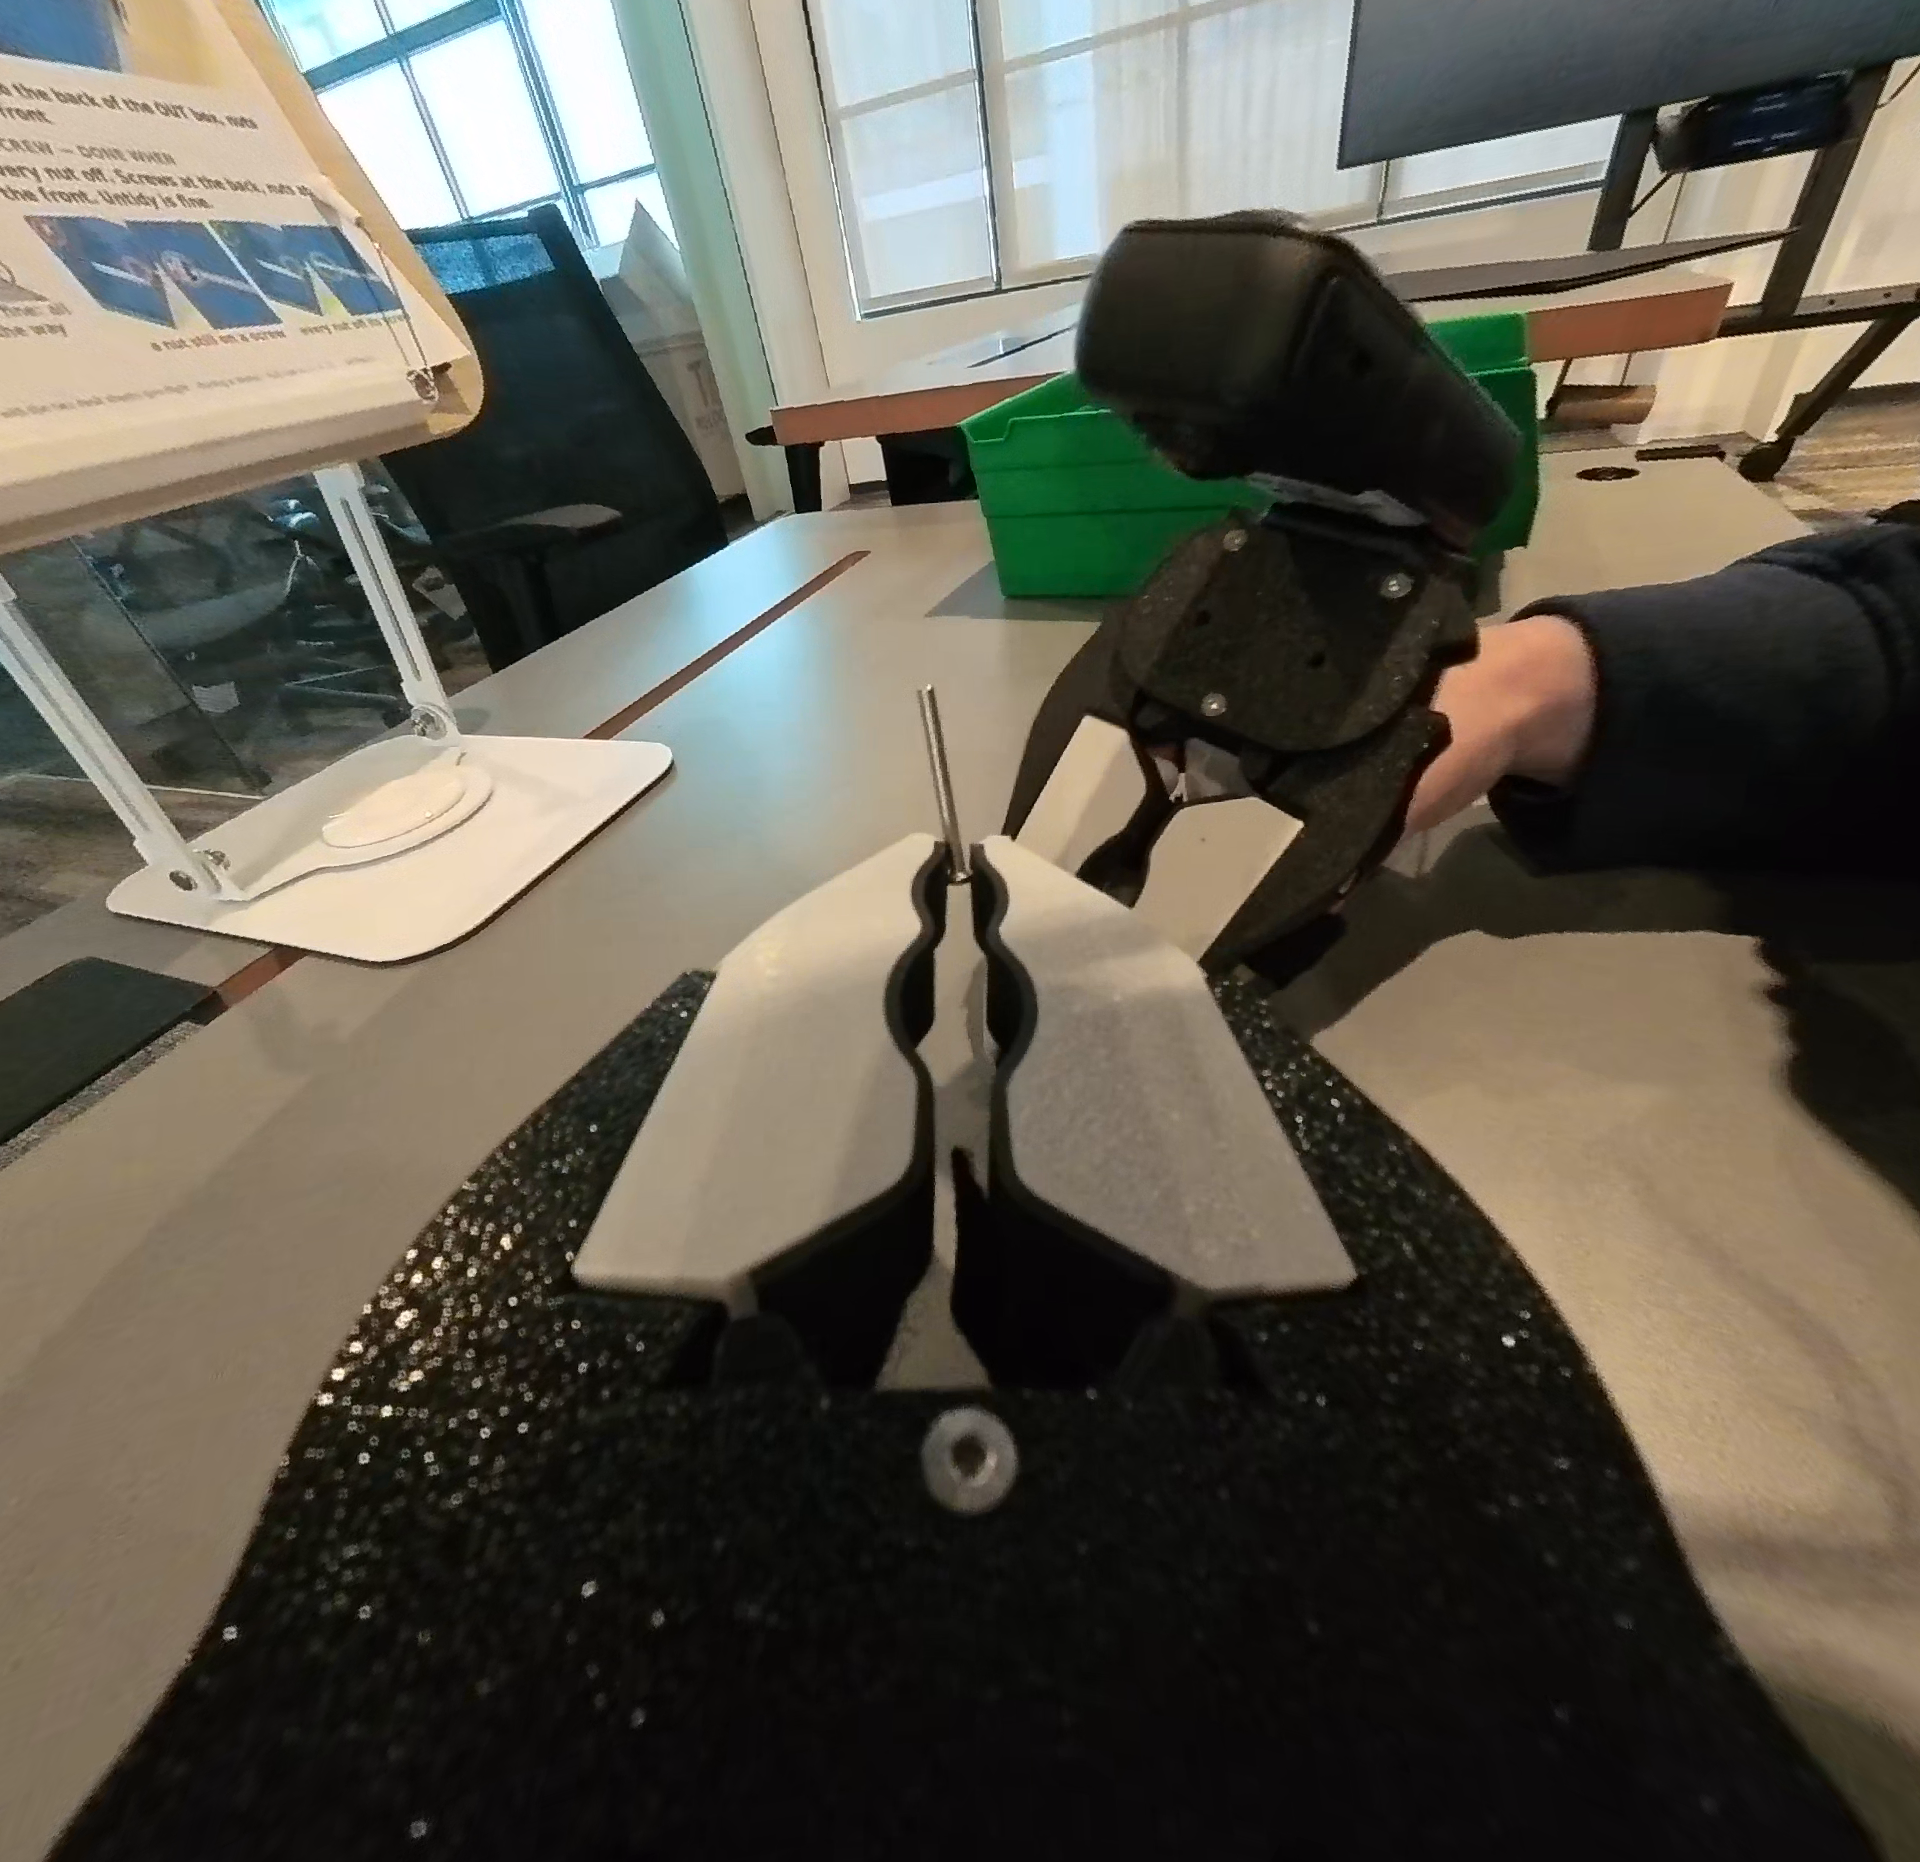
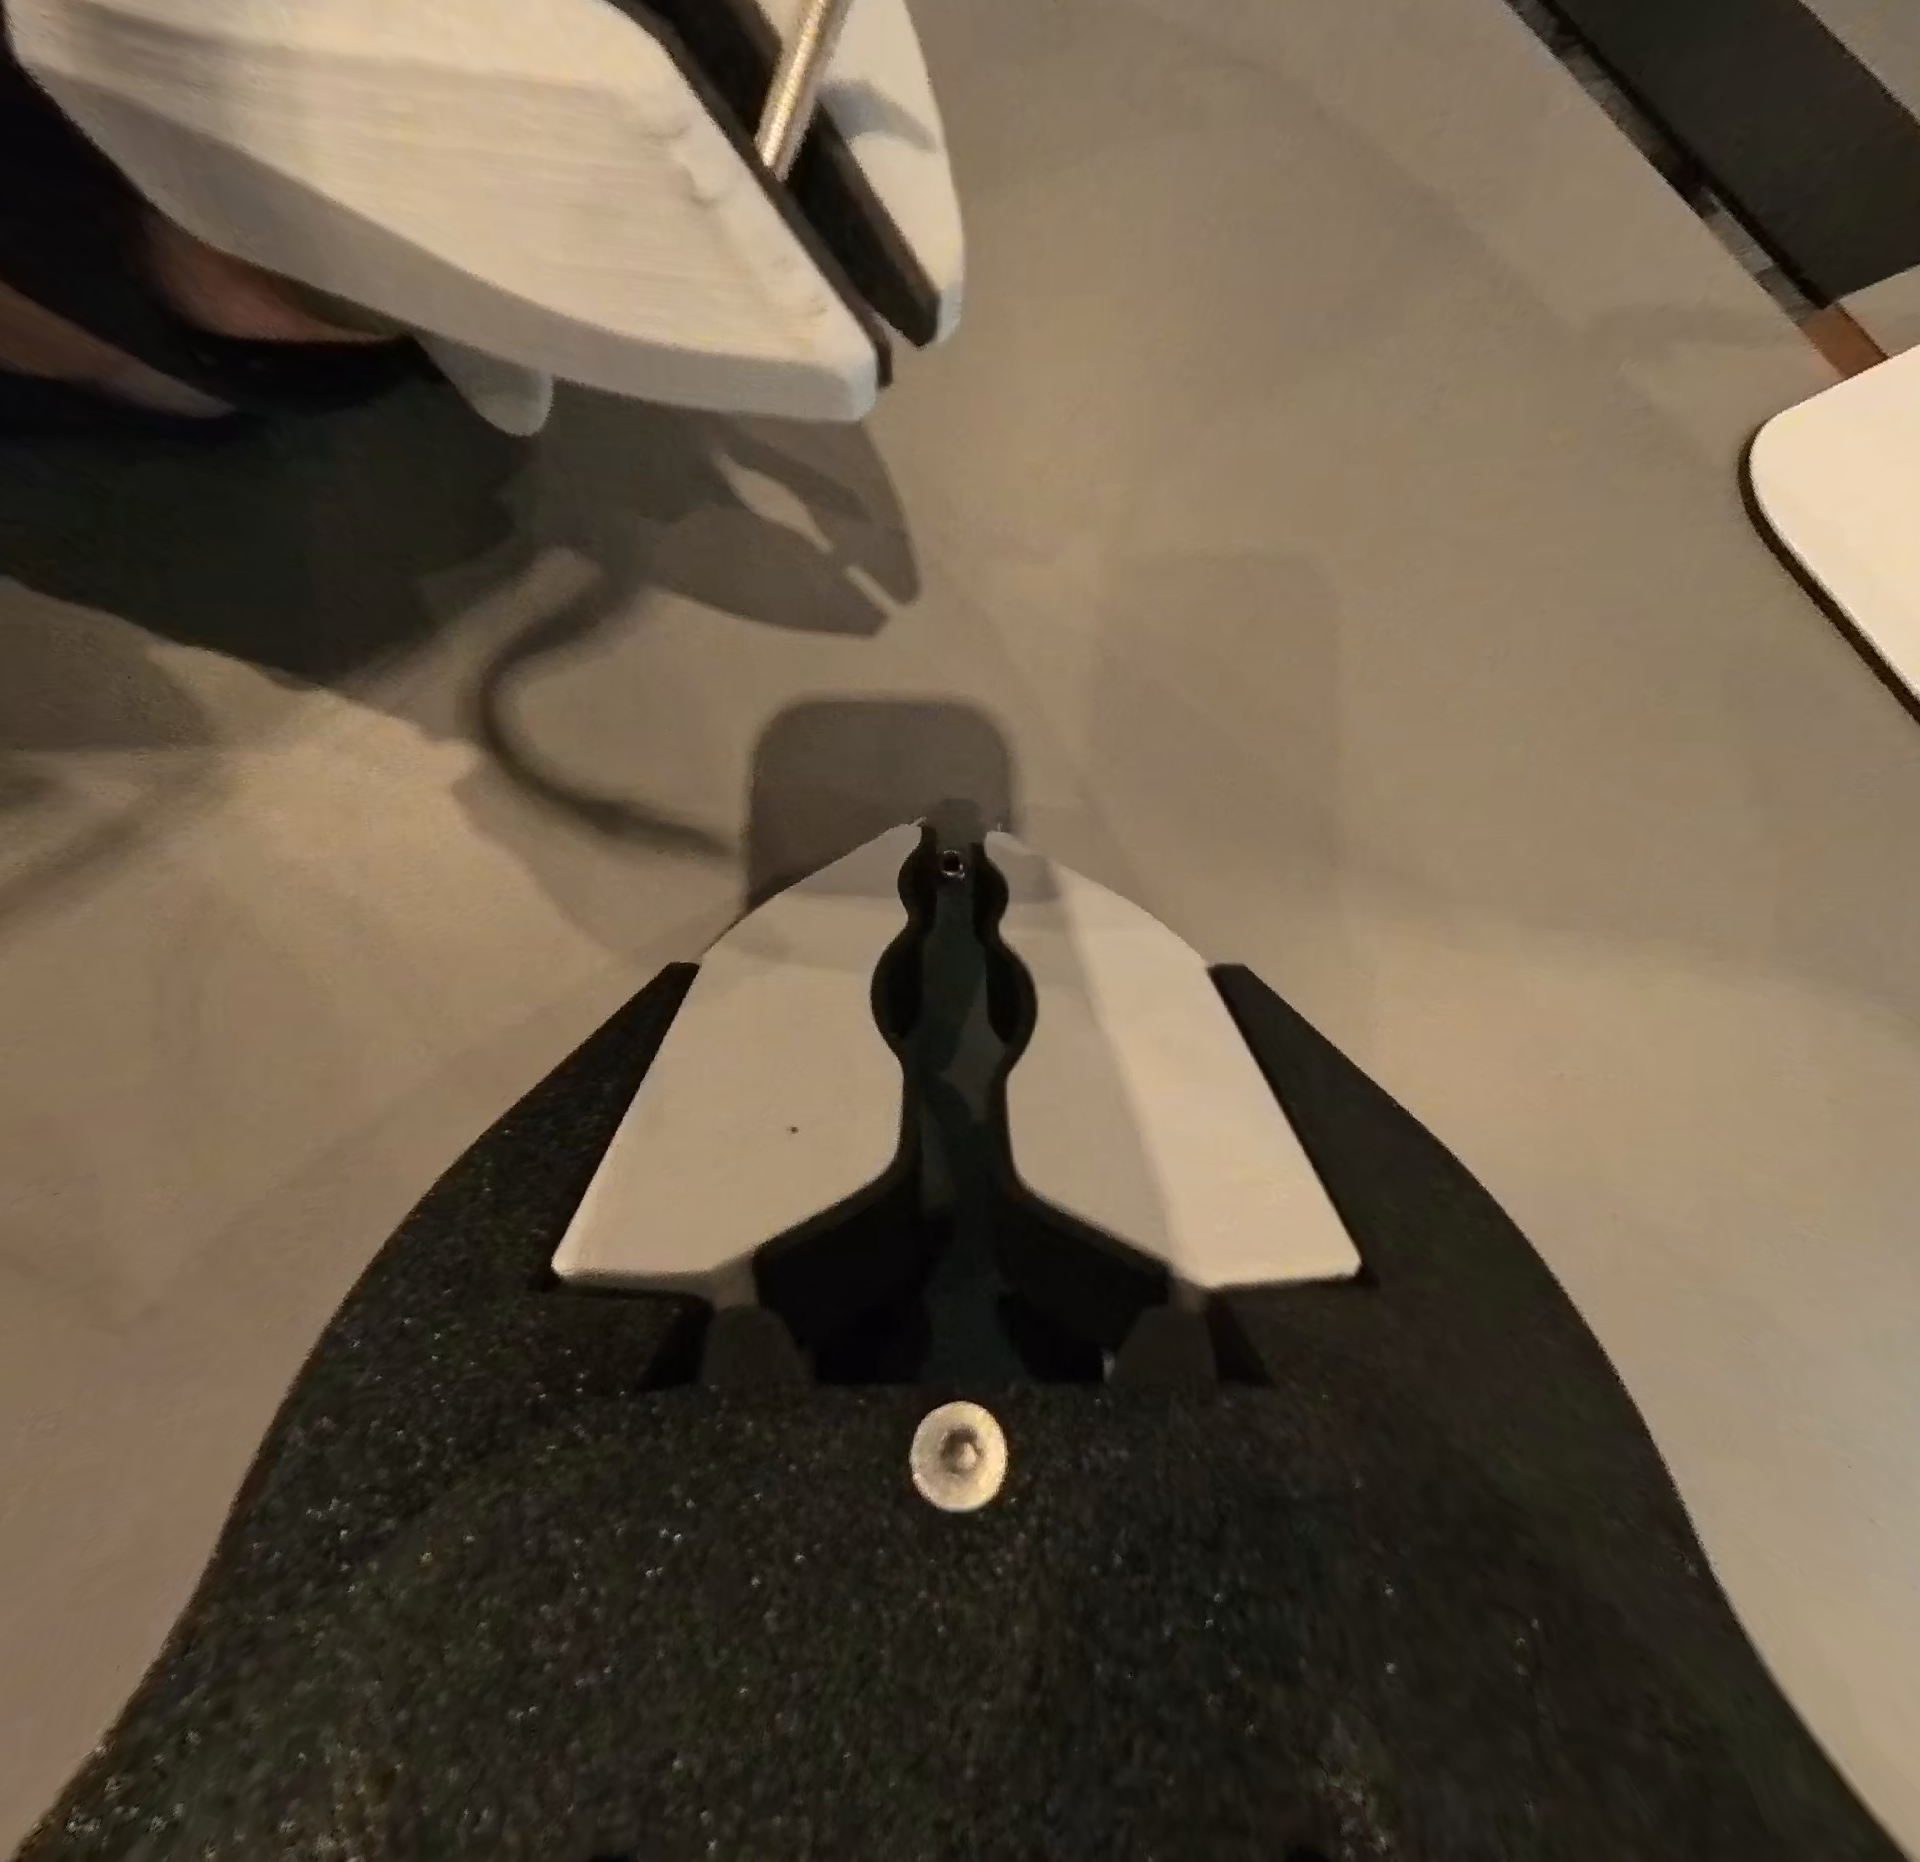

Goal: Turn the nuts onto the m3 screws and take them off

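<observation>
My left gripper (image 1: 961, 867) is shut on the lower end of a long thin metal screw (image 1: 932, 773), which stands upright out of the fingertips above the grey table (image 1: 520, 1033). My right gripper (image 1: 1060, 846), held by a hand (image 1: 1507, 711), tilts down just right of the screw. In the right wrist view my right gripper (image 2: 954, 844) is shut on a small dark nut (image 2: 952, 865) at its tips, close over the table. The left gripper (image 2: 883, 358) with the screw (image 2: 805, 56) shows at the upper left there, apart from the nut.
An instruction board on a white stand (image 1: 395, 825) sits at the left; its base corner shows in the right wrist view (image 2: 1849, 524). Stacked green bins (image 1: 1091, 503) stand behind the right gripper. A dark grey square patch (image 2: 883, 763) lies under the right fingertips. The left gripper's tips are roughly 8 cm from the right gripper's.
</observation>
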A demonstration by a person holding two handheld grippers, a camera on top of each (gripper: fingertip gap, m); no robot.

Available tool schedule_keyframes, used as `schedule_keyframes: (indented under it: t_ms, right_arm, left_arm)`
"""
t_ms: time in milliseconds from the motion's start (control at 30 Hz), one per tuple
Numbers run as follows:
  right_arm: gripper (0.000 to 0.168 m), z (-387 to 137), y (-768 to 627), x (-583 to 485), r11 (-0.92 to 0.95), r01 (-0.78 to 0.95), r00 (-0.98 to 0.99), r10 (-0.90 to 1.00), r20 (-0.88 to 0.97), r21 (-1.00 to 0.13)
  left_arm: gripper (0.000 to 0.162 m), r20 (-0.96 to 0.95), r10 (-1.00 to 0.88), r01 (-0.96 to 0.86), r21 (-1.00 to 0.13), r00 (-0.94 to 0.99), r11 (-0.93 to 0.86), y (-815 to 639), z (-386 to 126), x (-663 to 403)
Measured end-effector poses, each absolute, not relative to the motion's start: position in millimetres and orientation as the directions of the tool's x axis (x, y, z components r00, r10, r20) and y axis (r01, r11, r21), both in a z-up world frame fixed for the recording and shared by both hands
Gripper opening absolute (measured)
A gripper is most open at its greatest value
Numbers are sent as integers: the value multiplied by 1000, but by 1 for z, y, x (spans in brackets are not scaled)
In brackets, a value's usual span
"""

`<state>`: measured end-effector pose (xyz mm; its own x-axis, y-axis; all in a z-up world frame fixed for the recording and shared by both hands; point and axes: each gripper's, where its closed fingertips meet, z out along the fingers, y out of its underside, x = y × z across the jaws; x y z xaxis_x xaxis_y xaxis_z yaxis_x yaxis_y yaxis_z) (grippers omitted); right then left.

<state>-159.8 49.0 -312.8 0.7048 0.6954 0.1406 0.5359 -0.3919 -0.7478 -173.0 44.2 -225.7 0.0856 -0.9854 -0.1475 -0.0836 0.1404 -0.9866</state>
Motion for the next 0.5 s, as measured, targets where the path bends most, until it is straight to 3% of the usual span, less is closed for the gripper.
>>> schedule_keyframes:
  t_ms: [200,500]
  right_arm:
    - [11,-313,47,-156,-415,514,723,680,119,-750]
    - [0,-312,48,-154,-395,528,721,677,151,-752]
  left_arm:
    - [4,-152,-985,-90,-985,81,145,43,-227,-172]
    - [3,-161,-985,-104,-983,60,155,41,-229,-171]
